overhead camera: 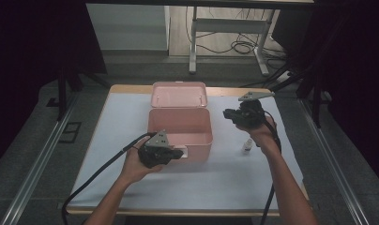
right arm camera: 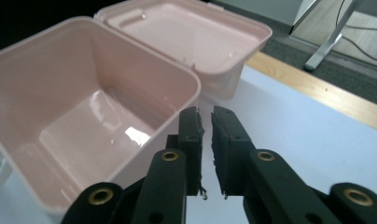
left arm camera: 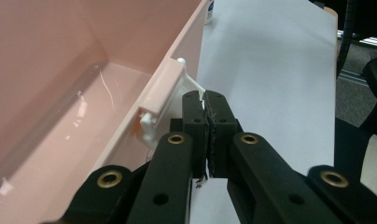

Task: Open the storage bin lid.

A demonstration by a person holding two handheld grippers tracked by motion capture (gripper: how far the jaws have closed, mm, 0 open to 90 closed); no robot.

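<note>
Pinching the white latch on the near wall of the pink box, my left gripper has its jaws pressed together on the latch's thin tab. My right gripper hangs by the box's right rim, jaws narrowly parted on nothing (lid lies open toward the table's far edge). A small white bottle stands near the table's right edge.

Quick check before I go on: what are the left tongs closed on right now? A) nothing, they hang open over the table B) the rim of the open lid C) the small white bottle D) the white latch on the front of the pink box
D. In the left gripper view the left tongs sit pinched shut on the thin tab of the white latch on the front wall of the pink box, while the small white bottle stands apart on the table.
</note>
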